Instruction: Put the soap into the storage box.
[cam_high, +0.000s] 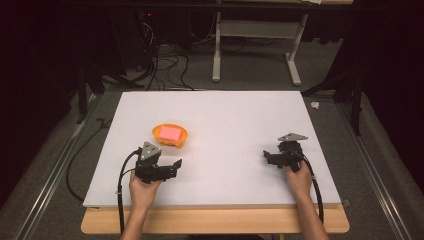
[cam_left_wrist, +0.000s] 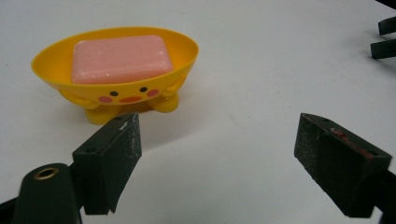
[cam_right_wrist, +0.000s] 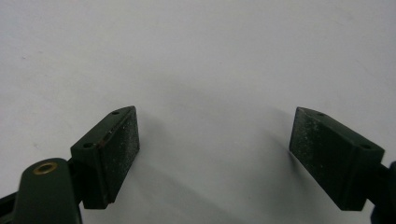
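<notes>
Soap (cam_high: 169, 132) sits in its dish (cam_high: 180, 142); both grippers' fingers (cam_left_wrist: 112, 154) gape wide, empty.

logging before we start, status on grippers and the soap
Left gripper open, right gripper open, both empty. Pink soap in yellow dish, ahead of left. Nothing between.

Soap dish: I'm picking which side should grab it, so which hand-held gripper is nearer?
Left. The left hand-held gripper sits just in front of the soap dish, jaws open. The right hand-held gripper is far across the table to the dish's right.
</notes>
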